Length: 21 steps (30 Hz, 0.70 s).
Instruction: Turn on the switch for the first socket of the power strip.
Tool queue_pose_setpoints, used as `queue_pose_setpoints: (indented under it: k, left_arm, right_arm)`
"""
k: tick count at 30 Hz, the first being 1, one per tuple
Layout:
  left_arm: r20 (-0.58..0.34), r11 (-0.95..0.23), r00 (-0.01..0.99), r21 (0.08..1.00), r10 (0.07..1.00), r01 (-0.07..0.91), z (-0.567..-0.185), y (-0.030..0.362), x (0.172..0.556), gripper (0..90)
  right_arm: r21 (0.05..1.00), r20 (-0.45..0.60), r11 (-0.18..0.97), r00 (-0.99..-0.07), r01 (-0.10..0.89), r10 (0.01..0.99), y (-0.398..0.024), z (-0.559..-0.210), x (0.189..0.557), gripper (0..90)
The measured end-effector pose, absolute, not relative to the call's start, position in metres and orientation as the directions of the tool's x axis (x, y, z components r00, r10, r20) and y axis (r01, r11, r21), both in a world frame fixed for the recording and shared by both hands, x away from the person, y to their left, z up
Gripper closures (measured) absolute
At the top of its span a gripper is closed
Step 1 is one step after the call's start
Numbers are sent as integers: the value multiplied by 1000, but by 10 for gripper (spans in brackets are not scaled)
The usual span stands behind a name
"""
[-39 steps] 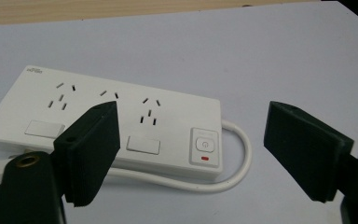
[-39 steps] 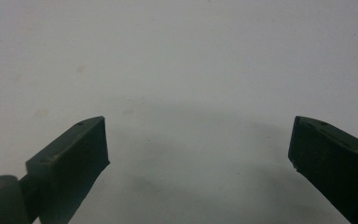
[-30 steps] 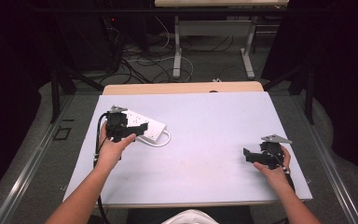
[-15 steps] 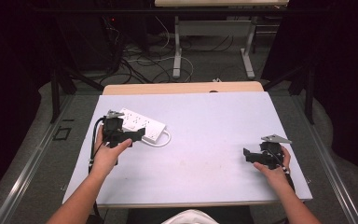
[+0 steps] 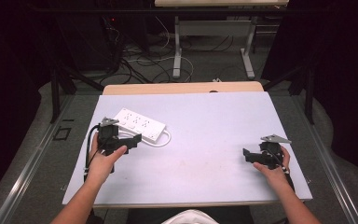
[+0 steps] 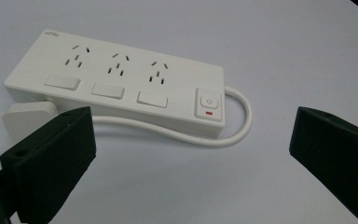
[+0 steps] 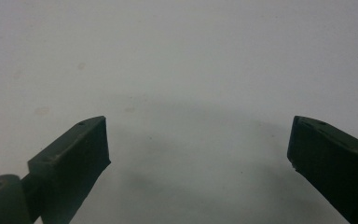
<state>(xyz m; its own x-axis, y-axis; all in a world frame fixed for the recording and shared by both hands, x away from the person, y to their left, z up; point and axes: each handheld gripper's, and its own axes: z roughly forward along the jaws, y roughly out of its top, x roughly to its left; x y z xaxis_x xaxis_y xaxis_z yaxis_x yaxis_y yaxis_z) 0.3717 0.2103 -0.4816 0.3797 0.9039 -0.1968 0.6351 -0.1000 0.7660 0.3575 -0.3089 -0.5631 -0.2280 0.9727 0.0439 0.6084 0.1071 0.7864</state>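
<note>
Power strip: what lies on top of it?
Nothing lies on the power strip: its three sockets, three switches and power button show bare. Its cable loops along the near side to a white plug, partly covered by a jaw of the open left gripper.

I work in what looks like a lab or recording bay, not a home. My table is a plain white slab set on a grey floor. Black drapes close off the sides. Behind it, loose cables trail across the floor beneath a metal-legged bench and dark equipment.
</note>
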Motion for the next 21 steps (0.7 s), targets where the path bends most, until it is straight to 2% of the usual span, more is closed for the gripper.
queue_pose_setpoints:
  k: [12,21]
  left_arm:
    - [-227,-52,342,762,912,645,-494,230,362,3]
    - [-216,-50,330,767,919,640,-498,243,358,3]
  right_arm:
    - [791,36,115,-233,601,972,-310,-562,357,52]
    - [790,42,107,-228,603,973,-310,-562,357,52]
